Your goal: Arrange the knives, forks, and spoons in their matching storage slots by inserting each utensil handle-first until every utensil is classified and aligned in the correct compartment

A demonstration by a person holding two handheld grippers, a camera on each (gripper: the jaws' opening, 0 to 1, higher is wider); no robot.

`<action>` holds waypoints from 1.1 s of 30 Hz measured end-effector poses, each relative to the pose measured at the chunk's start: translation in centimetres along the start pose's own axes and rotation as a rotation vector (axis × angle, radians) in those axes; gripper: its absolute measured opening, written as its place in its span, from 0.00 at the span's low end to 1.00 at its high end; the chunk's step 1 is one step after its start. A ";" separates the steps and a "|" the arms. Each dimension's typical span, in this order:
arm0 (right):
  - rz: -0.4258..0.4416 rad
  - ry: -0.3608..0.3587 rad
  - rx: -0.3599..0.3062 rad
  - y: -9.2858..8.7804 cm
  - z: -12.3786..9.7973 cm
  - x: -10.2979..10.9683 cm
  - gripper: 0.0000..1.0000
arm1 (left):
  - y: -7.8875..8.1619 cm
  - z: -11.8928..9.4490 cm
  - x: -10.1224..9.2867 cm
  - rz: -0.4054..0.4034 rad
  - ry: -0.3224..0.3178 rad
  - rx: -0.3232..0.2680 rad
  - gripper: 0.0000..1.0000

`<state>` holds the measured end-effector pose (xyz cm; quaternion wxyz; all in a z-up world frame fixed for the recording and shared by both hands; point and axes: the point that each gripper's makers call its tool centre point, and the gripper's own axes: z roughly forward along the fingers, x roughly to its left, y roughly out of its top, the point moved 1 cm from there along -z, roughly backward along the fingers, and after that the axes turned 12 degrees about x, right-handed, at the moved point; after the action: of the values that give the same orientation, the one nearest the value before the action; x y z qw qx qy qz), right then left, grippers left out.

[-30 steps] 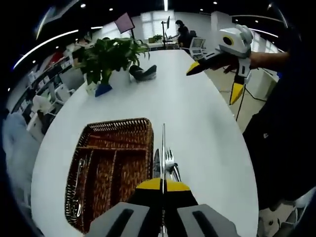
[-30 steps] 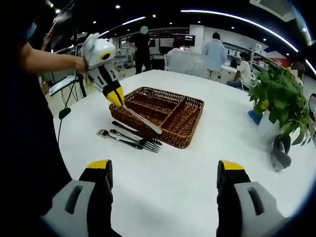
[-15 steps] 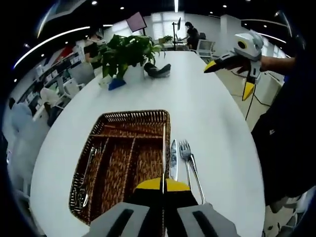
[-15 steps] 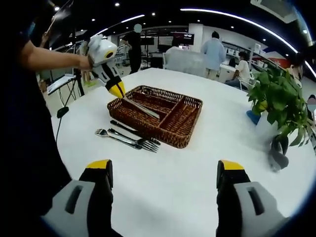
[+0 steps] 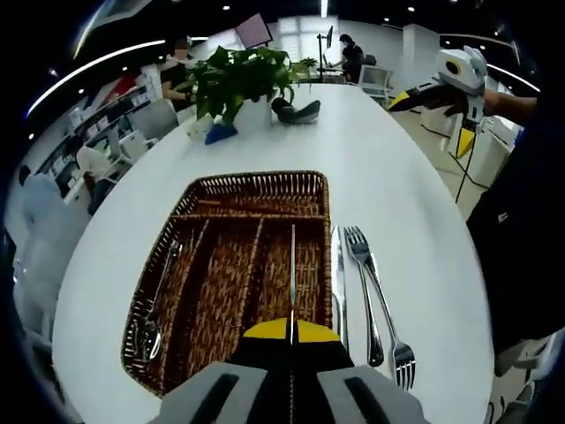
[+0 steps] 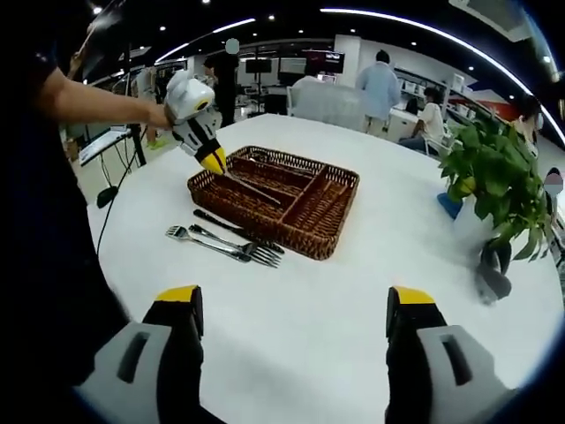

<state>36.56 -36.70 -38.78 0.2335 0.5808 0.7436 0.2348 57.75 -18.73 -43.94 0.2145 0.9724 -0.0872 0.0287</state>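
Observation:
My left gripper [image 5: 292, 329] is shut on a table knife [image 5: 292, 265], whose blade points edge-on over the right compartment of the wicker tray [image 5: 252, 179]. Several spoons [image 5: 154, 309] lie in the tray's left compartment. Beside the tray's right wall a second knife [image 5: 339, 274] and two forks [image 5: 371, 291] lie on the white table. In the right gripper view the left gripper [image 6: 213, 162] holds its knife [image 6: 252, 187] low over the tray [image 6: 300, 237], with the forks [image 6: 225, 245] in front. My right gripper [image 6: 296, 300] hangs open above bare table, far from the tray; it also shows as the right gripper [image 5: 434, 115].
A potted plant [image 5: 238, 79] [image 6: 494, 168] and a dark object [image 5: 296, 110] stand at the table's far end. The table edge [image 5: 477, 291] runs close beside the forks, with a person's dark clothing past it. People and desks fill the office behind.
My left gripper has carried the knife from beside the tray to over it and lower, toward the right compartment. The right gripper has stayed open and nearly still.

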 end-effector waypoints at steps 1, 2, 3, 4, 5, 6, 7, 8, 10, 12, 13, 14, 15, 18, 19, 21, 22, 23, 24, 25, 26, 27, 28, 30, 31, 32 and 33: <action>-0.001 -0.001 0.002 0.0 0.0 0.0 0.87 | -0.1 0.2 0.1 -0.002 -0.001 0.000 0.00; -0.002 -0.001 0.004 0.0 0.1 0.0 0.87 | -0.2 0.4 0.2 0.001 0.011 0.002 0.00; -0.002 -0.002 0.006 0.1 0.1 0.0 0.87 | -0.5 0.7 0.7 -0.001 0.030 0.011 0.00; -0.002 -0.002 0.009 0.1 0.2 0.0 0.87 | -0.7 0.9 0.9 -0.006 0.031 0.011 0.00; -0.002 -0.002 0.010 0.1 0.2 0.0 0.87 | -0.7 1.0 0.9 -0.008 0.031 0.012 0.00; -0.003 -0.001 0.013 0.1 0.4 0.0 0.87 | -1.1 1.5 1.1 0.002 0.043 0.026 0.00; -0.005 0.001 0.017 0.1 0.5 0.0 0.87 | -1.4 1.9 1.1 0.011 0.040 0.039 0.00; -0.007 0.002 0.020 0.1 0.5 0.0 0.87 | -1.4 2.1 1.2 0.015 0.047 0.038 0.00; -0.007 0.002 0.022 0.1 0.7 0.0 0.87 | -1.3 2.3 1.4 -0.005 0.045 0.017 0.00; -0.007 0.010 0.025 0.2 0.9 0.1 0.86 | -1.3 2.5 1.7 0.002 0.055 0.018 0.00; -0.008 0.010 0.027 0.2 0.9 0.1 0.86 | -1.4 2.6 1.8 0.005 0.057 0.026 0.00; -0.011 0.011 0.031 0.2 1.1 0.1 0.86 | -1.6 2.9 1.8 0.010 0.056 0.034 0.00; -0.013 0.013 0.030 0.3 1.1 0.1 0.86 | -1.8 3.0 1.9 0.015 0.059 0.041 0.00; -0.013 0.015 0.029 0.5 1.2 0.1 0.85 | -2.4 3.5 1.9 0.008 0.055 0.065 0.00; -0.013 0.015 0.029 0.5 1.3 0.0 0.85 | -2.8 3.7 1.9 0.021 0.062 0.094 0.00; -0.013 0.018 0.028 0.6 1.4 0.0 0.85 | -3.3 4.2 2.0 0.018 0.058 0.107 0.00; -0.014 0.019 0.028 0.6 1.4 0.0 0.85 | -3.4 4.3 2.1 0.012 0.057 0.113 0.00; -0.015 0.020 0.030 0.6 1.4 -0.1 0.85 | -3.5 4.4 2.5 0.015 0.056 0.101 0.00; -0.015 0.022 0.031 0.6 1.5 0.0 0.85 | -3.4 4.4 2.6 -0.015 0.040 0.104 0.00; -0.016 0.023 0.032 0.6 1.5 0.0 0.84 | -3.3 4.3 2.3 0.001 0.036 0.109 0.00; -0.016 0.025 0.033 0.7 1.6 0.0 0.84 | -3.3 4.3 2.2 0.002 0.030 0.113 0.00; -0.017 0.027 0.035 0.7 1.6 0.0 0.84 | -3.2 4.3 2.2 0.000 0.016 0.116 0.00; -0.021 0.029 0.038 0.7 1.7 0.0 0.84 | -3.2 4.3 2.2 0.000 0.010 0.118 0.00; -0.022 0.032 0.036 0.8 1.7 0.1 0.84 | -3.2 4.4 2.5 0.012 0.002 0.129 0.00; -0.021 0.033 0.035 0.8 1.7 0.1 0.84 | -3.2 4.4 2.5 0.013 -0.013 0.141 0.00; -0.020 0.034 0.035 0.8 1.7 0.1 0.84 | -3.2 4.3 2.5 0.019 -0.015 0.146 0.00; -0.021 0.034 0.035 0.8 1.8 0.1 0.84 | -3.3 4.4 2.7 0.045 -0.007 0.167 0.00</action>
<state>38.26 -36.26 -39.63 0.2130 0.5729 0.7575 0.2294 61.10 -18.05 -49.04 0.1315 0.9848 -0.1069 0.0374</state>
